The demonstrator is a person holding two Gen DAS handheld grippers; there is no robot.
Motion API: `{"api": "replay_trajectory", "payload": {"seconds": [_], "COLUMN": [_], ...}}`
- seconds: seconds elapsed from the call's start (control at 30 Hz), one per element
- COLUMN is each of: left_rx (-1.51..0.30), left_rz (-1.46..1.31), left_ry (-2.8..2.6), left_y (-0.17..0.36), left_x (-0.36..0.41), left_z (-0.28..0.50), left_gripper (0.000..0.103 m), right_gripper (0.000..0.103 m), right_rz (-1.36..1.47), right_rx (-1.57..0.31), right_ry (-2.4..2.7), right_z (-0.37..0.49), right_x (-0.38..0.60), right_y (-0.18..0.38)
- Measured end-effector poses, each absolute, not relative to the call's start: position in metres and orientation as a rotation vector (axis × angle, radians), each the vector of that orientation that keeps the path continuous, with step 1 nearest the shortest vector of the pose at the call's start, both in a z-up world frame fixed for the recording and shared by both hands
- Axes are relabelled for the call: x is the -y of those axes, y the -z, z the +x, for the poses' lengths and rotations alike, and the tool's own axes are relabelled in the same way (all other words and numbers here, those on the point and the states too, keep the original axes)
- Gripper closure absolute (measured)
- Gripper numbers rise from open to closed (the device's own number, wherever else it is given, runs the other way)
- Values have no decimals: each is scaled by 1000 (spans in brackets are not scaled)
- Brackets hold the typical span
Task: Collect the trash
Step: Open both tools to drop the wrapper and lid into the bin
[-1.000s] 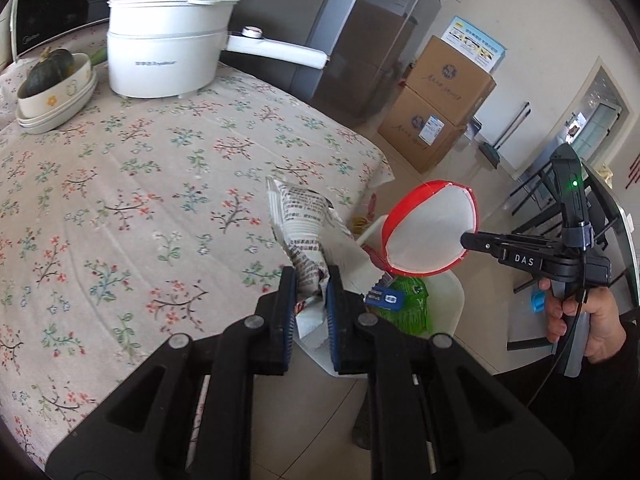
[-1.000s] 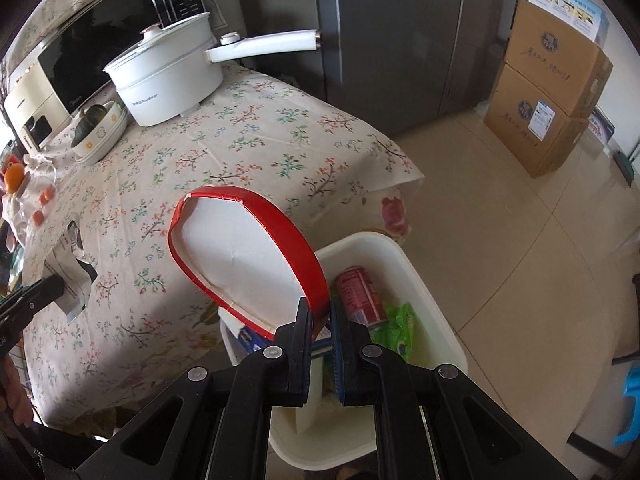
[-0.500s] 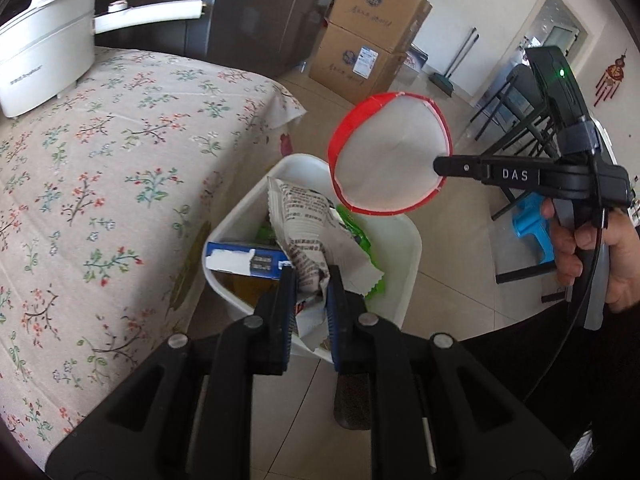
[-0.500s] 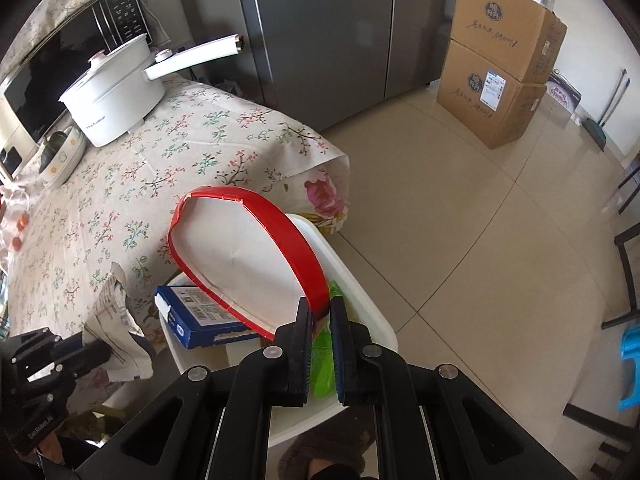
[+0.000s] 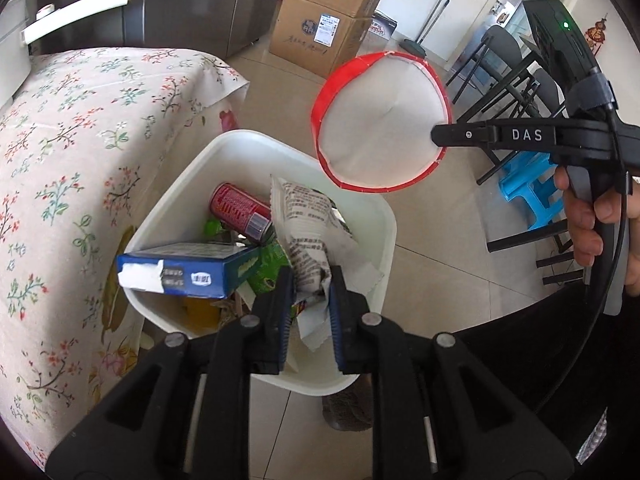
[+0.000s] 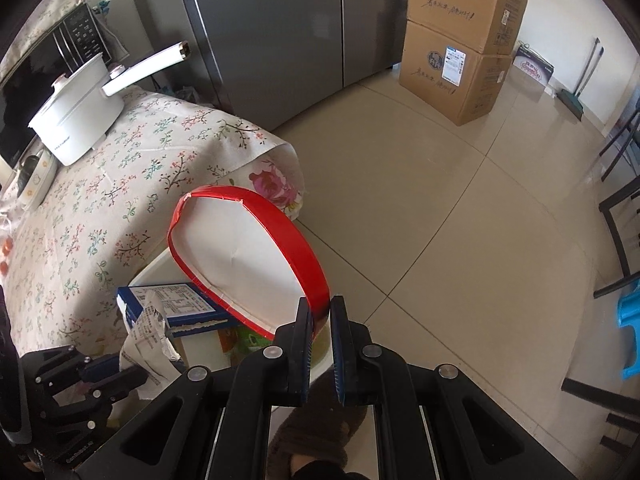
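The left gripper (image 5: 308, 312) points down over a white plastic waste bin (image 5: 362, 380) that stands on the tiled floor against the hanging edge of a floral tablecloth (image 5: 80, 152). A crumpled white printed wrapper (image 5: 308, 240) sits between its jaws, which have just been opening; the pads now stand slightly apart from the wrapper's sides, and the wrapper's upper part leans over the bin's middle. Inside the bin lie a red drink can (image 5: 240, 212) toward the far rim, a blue and white cardboard box (image 5: 188, 272) across the rim nearest the table, and green packaging (image 5: 268, 268) beneath them.

The right gripper (image 6: 320, 320), held in a hand (image 5: 588, 224), is clamped with jaws together on the rim of a round white paper lid with a red edge (image 6: 248, 252). The lid is tilted and hangs above the bin's far side, clear of its contents.

A white electric pot with a long handle (image 6: 80, 120) stands at the table's far end.
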State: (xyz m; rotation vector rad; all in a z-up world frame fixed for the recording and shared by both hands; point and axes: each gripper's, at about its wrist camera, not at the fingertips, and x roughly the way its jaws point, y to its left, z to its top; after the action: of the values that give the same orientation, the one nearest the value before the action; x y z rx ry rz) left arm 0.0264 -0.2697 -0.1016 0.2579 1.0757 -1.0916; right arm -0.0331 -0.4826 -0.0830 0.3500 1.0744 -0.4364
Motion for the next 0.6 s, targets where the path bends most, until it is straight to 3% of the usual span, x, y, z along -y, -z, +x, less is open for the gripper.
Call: {"api": "replay_trajectory", "payload": {"seconds": [0.07,0.17,0.4,0.47,0.6], "left_rx": [-1059,-1042,-1008,-990,-985], "left_rz": [277,265,205,195,195], "left_ry": [1078,1064,969,911,800], "left_y": [101,96,76,71,66], "left_x": [271,267,235,222,194], "left_z": [25,27,39,42,49], "left_gripper": [66,52,34,22,18], "right_gripper": [94,93,93,93,93], "right_rz": [351,360,316,311,300], "right_rx": [-1078,-1077,-1102,-1126,-1187], "right_ry": [441,445,416,394,366], "right_z": [-34,-36,-22,-17,-9], "right_x": [486,489,475,468,459], "right_y": [84,84,86,91,104]}}
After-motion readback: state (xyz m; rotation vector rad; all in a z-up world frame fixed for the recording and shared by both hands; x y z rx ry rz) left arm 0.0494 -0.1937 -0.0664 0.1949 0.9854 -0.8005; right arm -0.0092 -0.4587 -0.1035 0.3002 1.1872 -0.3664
